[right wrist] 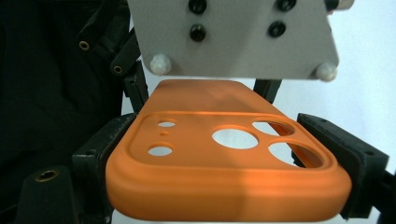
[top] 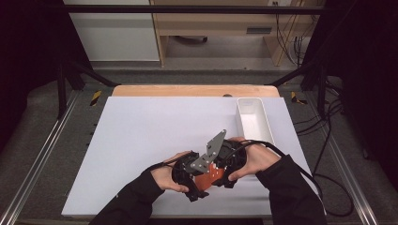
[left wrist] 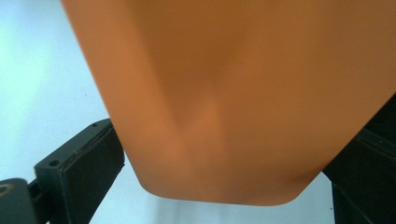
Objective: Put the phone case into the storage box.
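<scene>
Orange soft silicone phone case [top: 207,178] at lower centre of high view, above white table sheet [top: 141,140]. Right gripper [right wrist: 229,154] clamps camera-cutout end; left gripper [left wrist: 219,177] jaws press on plain end. Step: two-handed hold. Next likely: carry to white oblong tray [top: 254,119], upper right; one gripper must release.

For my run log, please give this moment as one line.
left tool: shut on orange phone case | right tool: shut on orange phone case | case: held above white board | white bin: empty
</scene>
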Action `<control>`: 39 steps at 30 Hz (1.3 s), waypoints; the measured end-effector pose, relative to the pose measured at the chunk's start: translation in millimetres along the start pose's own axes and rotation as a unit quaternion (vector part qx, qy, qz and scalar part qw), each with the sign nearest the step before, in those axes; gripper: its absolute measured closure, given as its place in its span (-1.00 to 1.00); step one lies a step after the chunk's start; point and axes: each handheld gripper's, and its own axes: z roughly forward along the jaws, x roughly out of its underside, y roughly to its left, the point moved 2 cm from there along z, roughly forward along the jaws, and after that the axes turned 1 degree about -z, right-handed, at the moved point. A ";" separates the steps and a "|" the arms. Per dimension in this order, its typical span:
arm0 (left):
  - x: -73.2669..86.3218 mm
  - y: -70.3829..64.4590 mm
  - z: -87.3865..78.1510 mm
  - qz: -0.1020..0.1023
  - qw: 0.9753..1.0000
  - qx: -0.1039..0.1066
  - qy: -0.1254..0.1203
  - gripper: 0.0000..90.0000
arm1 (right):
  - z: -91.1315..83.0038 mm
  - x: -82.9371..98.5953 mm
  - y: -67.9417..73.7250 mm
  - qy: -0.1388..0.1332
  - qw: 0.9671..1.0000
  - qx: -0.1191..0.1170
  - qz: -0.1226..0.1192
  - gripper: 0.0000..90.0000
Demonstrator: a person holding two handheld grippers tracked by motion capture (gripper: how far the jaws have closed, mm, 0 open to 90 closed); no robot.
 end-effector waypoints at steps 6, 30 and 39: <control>-1.2 -0.6 1.6 -0.002 1.000 0.006 0.002 -0.97 | 0.4 -1.5 0.6 0.001 1.000 -0.002 -0.001 -0.65; -4.8 -2.5 2.9 0.010 1.000 0.005 0.016 -0.67 | 3.7 -3.7 2.7 0.011 1.000 -0.006 -0.011 -0.65; -5.0 -3.3 3.6 0.010 1.000 0.000 0.020 -0.66 | 4.9 -3.6 2.8 0.012 1.000 -0.004 -0.015 -0.65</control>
